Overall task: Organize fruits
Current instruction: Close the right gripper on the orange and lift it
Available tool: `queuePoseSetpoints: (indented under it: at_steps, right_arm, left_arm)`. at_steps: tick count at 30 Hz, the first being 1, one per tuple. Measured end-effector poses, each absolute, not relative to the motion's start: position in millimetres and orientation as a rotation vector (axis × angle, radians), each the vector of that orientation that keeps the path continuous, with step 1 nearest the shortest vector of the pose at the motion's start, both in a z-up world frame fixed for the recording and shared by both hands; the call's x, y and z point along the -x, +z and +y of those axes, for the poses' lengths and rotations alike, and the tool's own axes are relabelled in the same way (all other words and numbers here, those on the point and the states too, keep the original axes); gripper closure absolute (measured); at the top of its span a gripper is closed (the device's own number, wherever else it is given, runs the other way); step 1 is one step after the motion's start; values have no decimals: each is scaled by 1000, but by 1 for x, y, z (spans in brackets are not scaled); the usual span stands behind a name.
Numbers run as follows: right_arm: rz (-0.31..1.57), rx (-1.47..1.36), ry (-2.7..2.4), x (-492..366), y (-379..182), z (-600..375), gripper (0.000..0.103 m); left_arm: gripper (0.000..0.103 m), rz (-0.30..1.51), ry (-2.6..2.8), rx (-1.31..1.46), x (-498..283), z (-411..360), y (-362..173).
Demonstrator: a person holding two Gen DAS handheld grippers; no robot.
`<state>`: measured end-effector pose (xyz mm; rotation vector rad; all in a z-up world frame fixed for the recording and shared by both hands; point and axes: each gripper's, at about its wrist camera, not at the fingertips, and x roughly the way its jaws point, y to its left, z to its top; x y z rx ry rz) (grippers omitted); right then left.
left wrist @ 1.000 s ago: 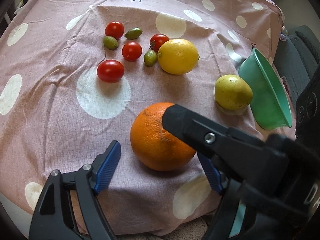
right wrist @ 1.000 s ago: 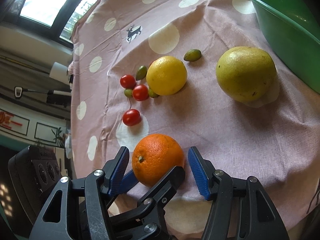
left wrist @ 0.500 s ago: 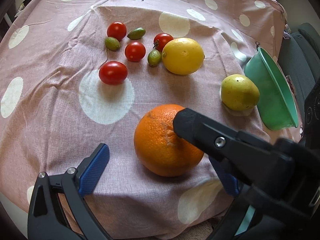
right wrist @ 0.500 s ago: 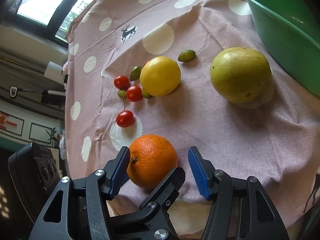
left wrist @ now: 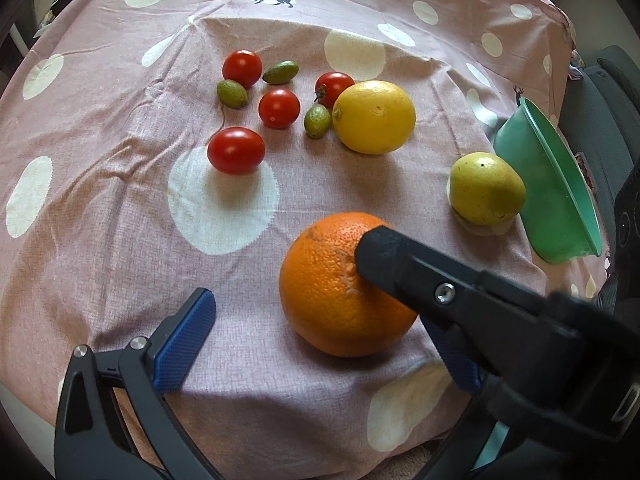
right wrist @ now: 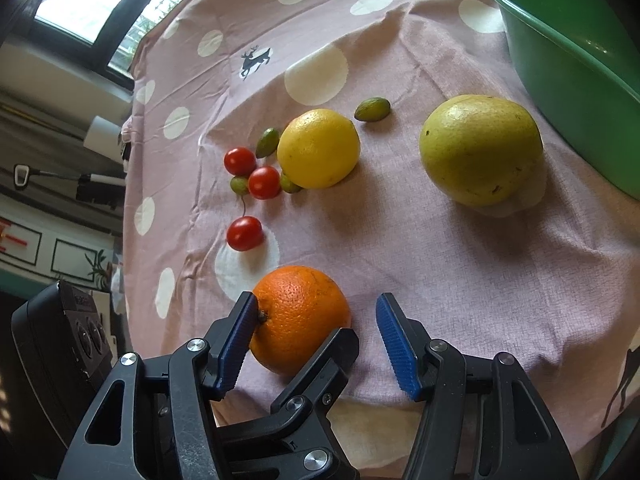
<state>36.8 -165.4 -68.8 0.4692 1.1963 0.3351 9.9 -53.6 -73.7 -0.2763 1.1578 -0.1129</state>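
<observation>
Now the left claw [left wrist: 320, 344] has just spread wide around the orange [left wrist: 340, 284], not pinching it. Right claw [right wrist: 316, 340] spread, empty. Risk: a nudged orange could roll off the table [left wrist: 120, 208] edge.

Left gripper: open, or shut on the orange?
Open: the left gripper has just been opening; the orange sits between its jaws, bare cloth between it and the near pad. Other pad mostly hidden.

The orange [left wrist: 340, 284] sits on the tablecloth [left wrist: 120, 200] between the left tongs' [left wrist: 320, 340] wide-apart fingers. Beyond it lies the lemon [left wrist: 374, 117], with tomatoes [left wrist: 236, 150] to its left. The pear [left wrist: 486, 188] rests to the right, beside the bowl [left wrist: 560, 200].
</observation>
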Motion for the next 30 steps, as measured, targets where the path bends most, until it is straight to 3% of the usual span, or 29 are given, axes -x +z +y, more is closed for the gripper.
queuePoseSetpoints:
  at_steps: [4, 8, 30]
  right_arm:
    - [1195, -453, 339, -37, -69, -163, 40]
    - [1195, -447, 352, -37, -68, -160, 40]
    - [1156, -472, 440, -41, -69, -154, 40]
  left_arm:
    - [7, 1147, -121, 278, -6, -52, -71]
    - [38, 1124, -219, 317, -1, -52, -66]
    - [40, 1046, -229, 321, -1, -45, -58]
